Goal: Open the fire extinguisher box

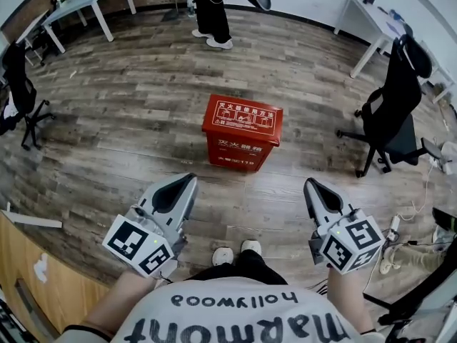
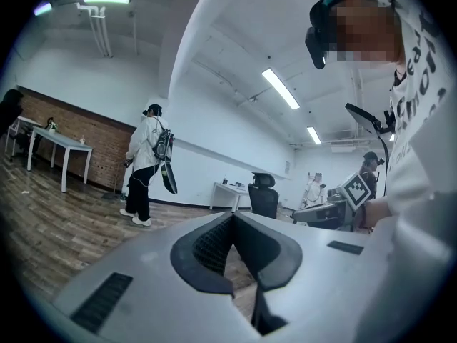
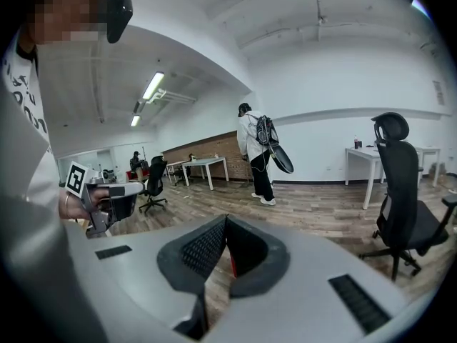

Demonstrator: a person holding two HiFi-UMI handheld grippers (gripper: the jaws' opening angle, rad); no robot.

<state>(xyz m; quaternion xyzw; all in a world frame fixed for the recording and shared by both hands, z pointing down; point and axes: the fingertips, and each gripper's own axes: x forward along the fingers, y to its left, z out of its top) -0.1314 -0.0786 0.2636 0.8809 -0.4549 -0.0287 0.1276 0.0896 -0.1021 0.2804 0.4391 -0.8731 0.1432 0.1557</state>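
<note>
Task object: a red rectangular fire extinguisher box (image 1: 242,141) is recorded standing on the brown wood-plank floor (image 1: 128,120).
Position: the box is set in the middle of the head view, ahead of both grippers and well apart from each.
Lid: the lid is seen lying down on the body, overhanging it slightly at the edges.
Markings: white characters and small framed pictures are printed on the lid. More white print is carried on the front face, too small to read.
Surface: the red panels appear smooth and flat, with squared corners.
Left gripper (image 1: 191,178): the jaws are clenched, with the pad tips pressed together and nothing held between them.
Right gripper (image 1: 308,185): the jaws are likewise clenched on nothing.
Gripper build: smooth light-grey tapered shells are noted. The dark pads (image 2: 213,243) are covered in a fine grid texture. A cube with black-and-white square markers is mounted on each.
Floor: grey-brown planks with visible grain are laid lengthwise.
Surroundings: a black wheeled office chair (image 1: 393,113) stands to the right of the box, and a white-legged table (image 1: 86,2) at far left. A standing person in dark trousers (image 1: 212,13) is seen beyond the box.
</note>
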